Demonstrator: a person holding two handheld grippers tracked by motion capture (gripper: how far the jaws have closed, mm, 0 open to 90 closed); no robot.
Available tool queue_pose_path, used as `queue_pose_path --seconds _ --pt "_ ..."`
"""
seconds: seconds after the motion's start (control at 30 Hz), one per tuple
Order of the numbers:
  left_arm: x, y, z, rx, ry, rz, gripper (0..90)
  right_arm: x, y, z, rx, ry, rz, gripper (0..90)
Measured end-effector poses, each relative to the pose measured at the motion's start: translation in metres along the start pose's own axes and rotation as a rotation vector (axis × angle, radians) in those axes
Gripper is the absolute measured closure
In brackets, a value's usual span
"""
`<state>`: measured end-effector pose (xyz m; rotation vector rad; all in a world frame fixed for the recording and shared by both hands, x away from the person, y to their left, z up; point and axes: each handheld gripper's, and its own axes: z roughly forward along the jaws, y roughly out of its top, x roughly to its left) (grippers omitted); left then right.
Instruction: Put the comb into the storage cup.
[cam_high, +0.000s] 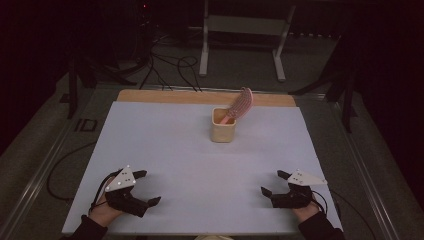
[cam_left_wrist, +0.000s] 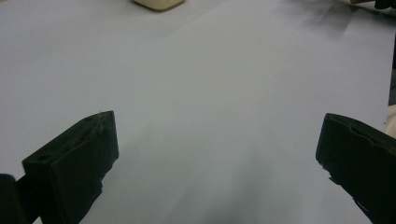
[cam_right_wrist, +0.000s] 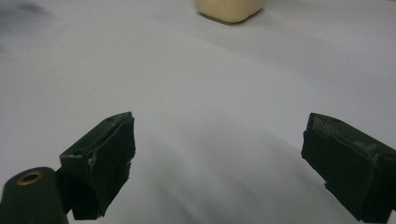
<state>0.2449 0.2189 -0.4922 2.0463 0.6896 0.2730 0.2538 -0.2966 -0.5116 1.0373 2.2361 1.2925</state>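
One cream cup (cam_high: 223, 126) near the table's (cam_high: 165, 145) far edge, holding one pink hairbrush (cam_high: 240, 106); left gripper (cam_high: 145, 187) and right gripper (cam_high: 274, 183), two, near edge, both spread, empty.

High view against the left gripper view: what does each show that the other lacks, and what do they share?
High view: the pink brush leaning in the cup, both hands, and the open right gripper near the table's front edge. Left gripper view: a close look at the left gripper, its jaws wide apart with nothing between them. Shared: the white table and the cup's base.
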Motion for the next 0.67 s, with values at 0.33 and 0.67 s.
queue_pose_path --seconds 0.33,0.67 --pt "0.0001 -0.0003 0.0003 0.005 0.007 0.005 0.1 0.0002 0.0004 -0.0001 -0.004 -0.001 0.001 9.4" --pt "0.0009 -0.0005 -0.0005 -0.004 0.005 -0.005 0.1 -0.0004 0.0005 -0.0015 -0.007 -0.004 0.009 9.4"
